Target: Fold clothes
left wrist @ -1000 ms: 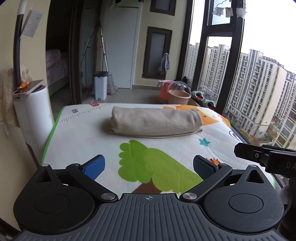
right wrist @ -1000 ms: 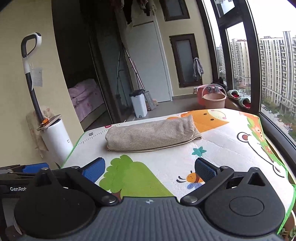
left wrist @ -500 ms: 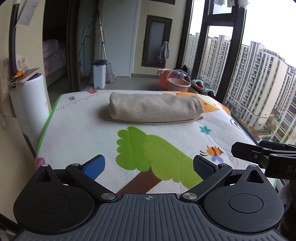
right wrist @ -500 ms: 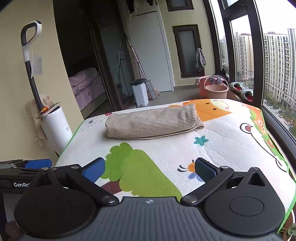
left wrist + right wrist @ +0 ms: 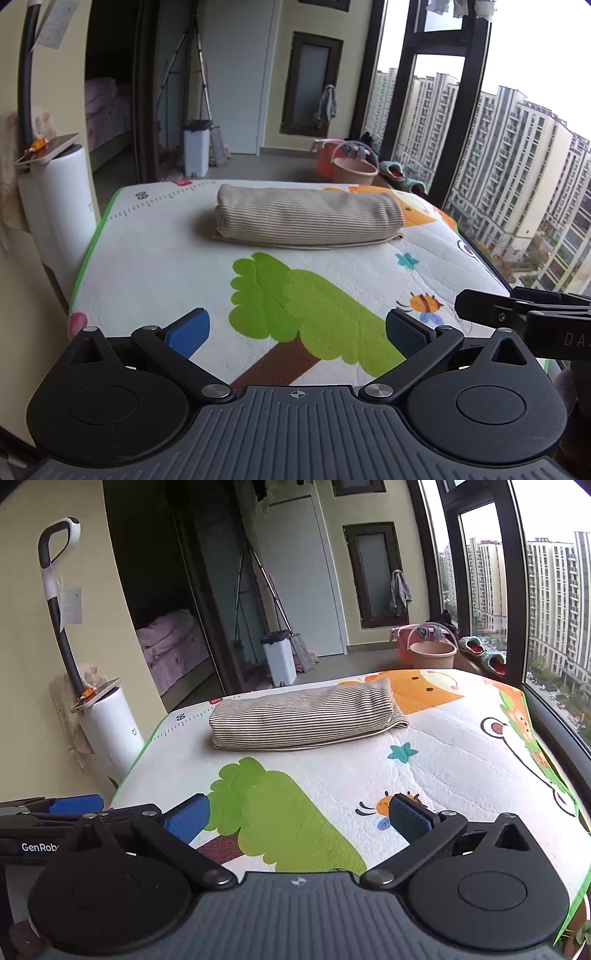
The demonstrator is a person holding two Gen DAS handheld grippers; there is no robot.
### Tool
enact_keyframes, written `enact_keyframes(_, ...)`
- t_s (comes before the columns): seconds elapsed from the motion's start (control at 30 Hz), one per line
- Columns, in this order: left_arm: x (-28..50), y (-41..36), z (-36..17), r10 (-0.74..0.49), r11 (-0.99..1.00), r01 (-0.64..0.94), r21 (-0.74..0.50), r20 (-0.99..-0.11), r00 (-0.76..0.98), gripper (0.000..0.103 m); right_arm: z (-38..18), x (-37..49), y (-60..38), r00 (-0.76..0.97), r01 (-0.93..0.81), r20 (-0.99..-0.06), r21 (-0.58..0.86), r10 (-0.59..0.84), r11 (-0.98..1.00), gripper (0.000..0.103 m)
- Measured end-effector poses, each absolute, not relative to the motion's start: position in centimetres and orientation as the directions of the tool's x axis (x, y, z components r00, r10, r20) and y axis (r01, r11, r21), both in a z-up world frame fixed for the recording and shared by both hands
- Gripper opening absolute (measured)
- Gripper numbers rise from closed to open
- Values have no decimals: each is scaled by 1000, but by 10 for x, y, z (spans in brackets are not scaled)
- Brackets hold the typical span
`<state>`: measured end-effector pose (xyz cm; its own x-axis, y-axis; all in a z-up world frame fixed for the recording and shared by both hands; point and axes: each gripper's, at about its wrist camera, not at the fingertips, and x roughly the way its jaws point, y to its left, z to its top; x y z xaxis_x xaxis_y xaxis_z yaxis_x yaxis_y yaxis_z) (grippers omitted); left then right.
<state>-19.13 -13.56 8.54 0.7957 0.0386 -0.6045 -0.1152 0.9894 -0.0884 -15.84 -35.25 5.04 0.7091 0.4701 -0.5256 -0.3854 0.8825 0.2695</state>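
Note:
A folded beige garment with thin dark stripes (image 5: pixel 308 220) (image 5: pixel 306 716) lies flat on the far half of the cartoon play mat (image 5: pixel 155 266) (image 5: pixel 461 760). My left gripper (image 5: pixel 295 334) hovers open over the mat's near edge, well short of the garment, with nothing between its blue pads. My right gripper (image 5: pixel 297 816) is open too, at the near edge and empty. The right gripper's black body (image 5: pixel 524 314) shows at the right of the left wrist view. The left gripper's body (image 5: pixel 48 812) shows at the left of the right wrist view.
A white cylinder with a phone on top (image 5: pixel 55 199) and a vacuum handle (image 5: pixel 55 579) stand at the mat's left edge. Beyond the mat are a white bin (image 5: pixel 197 147), pink and orange buckets (image 5: pixel 347 166), slippers (image 5: pixel 484 657) and a tall window (image 5: pixel 517 166) on the right.
Both grippers have drawn back and risen from the mat, so more of the green tree print shows and the garment looks farther off. The garment has not moved.

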Motion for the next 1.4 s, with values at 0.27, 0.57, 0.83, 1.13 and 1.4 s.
enact_keyframes(0.27,-190,-137,84,37,989,-117,-92,-605,795,103,49,-159,-351,704,-393,-528,267,475,880,103)
enact_keyframes(0.57,-189,-137,82,29,988,-113,-100,-612,790,103,47,-159,-351,699,-399,-531,265,478,878,103)
enact_keyframes(0.83,-190,-136,80,27,989,-110,-99,-609,792,103,46,-159,-352,700,-398,-531,266,478,878,103)
enact_keyframes(1.13,-189,-135,79,25,989,-109,-100,-611,792,103,44,-158,-350,692,-401,-539,266,480,877,103)
enact_keyframes(1.4,-191,-140,76,28,989,-111,-99,-609,792,103,44,-158,-351,691,-400,-540,267,480,877,103)
